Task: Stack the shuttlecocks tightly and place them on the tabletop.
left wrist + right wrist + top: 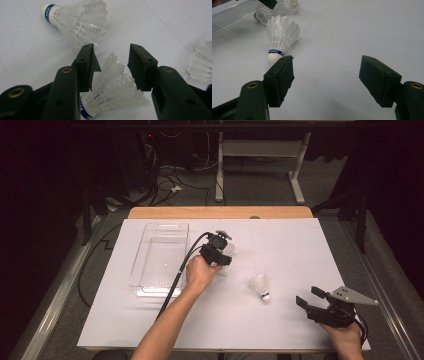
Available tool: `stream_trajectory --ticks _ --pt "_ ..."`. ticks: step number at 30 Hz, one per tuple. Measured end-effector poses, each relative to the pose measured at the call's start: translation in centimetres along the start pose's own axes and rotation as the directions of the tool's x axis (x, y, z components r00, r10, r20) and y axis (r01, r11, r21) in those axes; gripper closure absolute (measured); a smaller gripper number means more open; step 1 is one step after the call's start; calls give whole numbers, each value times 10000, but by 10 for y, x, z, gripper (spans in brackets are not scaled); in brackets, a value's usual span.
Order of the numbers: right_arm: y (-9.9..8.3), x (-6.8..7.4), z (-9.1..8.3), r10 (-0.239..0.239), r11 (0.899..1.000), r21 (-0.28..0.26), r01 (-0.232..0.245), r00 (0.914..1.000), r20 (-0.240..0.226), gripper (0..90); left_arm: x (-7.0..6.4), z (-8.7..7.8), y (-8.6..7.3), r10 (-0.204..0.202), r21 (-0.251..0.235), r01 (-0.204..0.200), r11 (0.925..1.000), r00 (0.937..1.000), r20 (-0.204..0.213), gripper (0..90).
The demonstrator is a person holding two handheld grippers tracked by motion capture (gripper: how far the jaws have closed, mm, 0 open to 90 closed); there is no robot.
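Three white feathered shuttlecocks with blue-banded cork tips lie on the white table cover (280,245). In the left gripper view one shuttlecock (112,86) lies with its feathers between the open jaws of my left gripper (111,50), its cork pointing back toward the camera. A second shuttlecock (77,20) lies just beyond, and a third (201,65) sits at the right edge. From above, my left gripper (224,256) hovers right of the tray. My right gripper (309,296) stands open near the front right, with a lone shuttlecock (260,286) (280,35) ahead and left of it.
A clear plastic tray (160,255) lies at the left of the cover, with nothing visible inside. The wooden table edge (220,212) runs along the back. Cables and a metal stand are on the floor beyond it.
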State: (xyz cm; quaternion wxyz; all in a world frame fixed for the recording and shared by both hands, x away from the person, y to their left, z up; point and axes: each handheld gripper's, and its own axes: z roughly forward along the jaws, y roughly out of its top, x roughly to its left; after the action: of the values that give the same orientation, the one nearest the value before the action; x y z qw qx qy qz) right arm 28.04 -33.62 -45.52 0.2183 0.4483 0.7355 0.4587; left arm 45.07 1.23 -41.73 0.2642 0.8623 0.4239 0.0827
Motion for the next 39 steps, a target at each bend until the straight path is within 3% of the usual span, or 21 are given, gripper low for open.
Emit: stream_trajectory --ticks 31,39 --pt "0 0 0 24 10000 4 -24 10000 -7 281 -3 -5 -1 67 -97 -66 9999 9999 101 537" --pt "0 0 0 17 10000 6 -17 10000 1 281 -4 -10 -1 36 -301 -25 9995 9993 381 501"
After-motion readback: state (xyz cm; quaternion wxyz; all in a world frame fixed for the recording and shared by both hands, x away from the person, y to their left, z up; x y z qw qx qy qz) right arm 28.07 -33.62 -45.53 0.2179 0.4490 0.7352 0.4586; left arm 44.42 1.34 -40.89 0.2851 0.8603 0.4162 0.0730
